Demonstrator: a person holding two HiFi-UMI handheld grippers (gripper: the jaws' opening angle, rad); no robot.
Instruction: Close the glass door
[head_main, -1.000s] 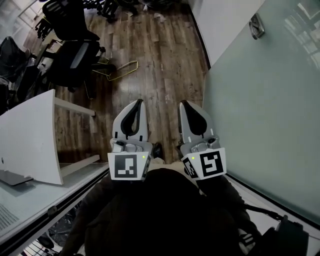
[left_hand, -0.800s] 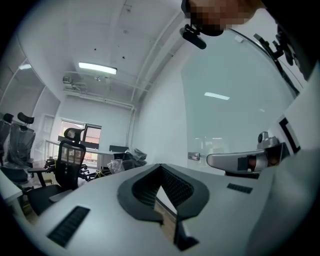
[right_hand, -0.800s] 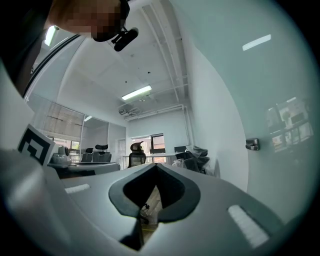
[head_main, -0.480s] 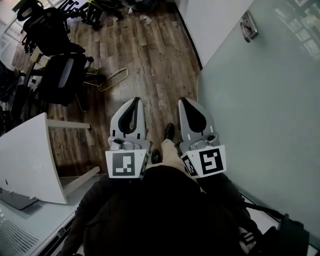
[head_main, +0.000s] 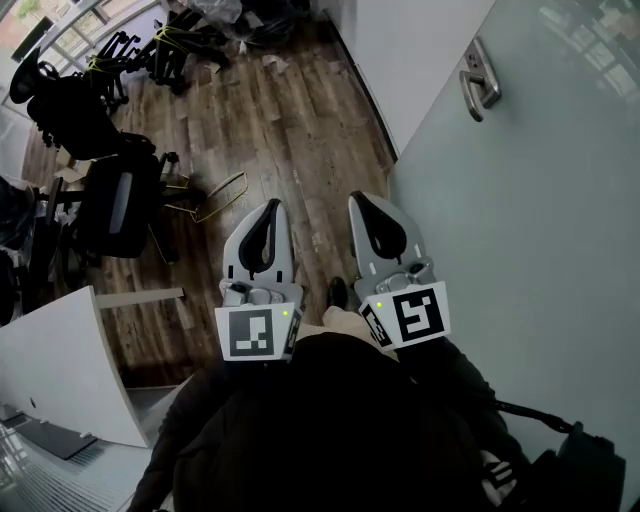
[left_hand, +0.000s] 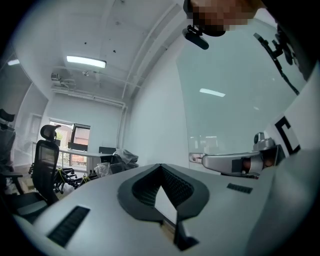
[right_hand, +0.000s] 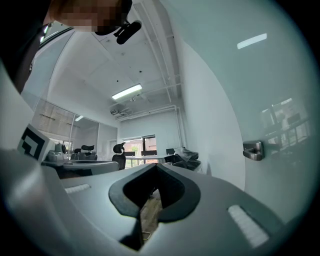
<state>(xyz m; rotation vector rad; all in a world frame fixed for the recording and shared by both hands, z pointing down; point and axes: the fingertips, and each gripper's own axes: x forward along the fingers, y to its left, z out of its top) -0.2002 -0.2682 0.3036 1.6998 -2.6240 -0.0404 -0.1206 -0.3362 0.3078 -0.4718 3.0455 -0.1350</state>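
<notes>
Though every view shows glass door (head_main: 540, 250), only gripper views show ceiling (right_hand: 100, 65).

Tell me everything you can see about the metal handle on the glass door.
The silver metal lever handle is mounted on the frosted pale-green glass door, near the door's far edge. It has a short bent grip on a small mount and looks brushed and slightly shiny. It stands out from the glass, ahead of the right gripper. Nothing touches it; that gripper's jaws are together and empty.
</notes>
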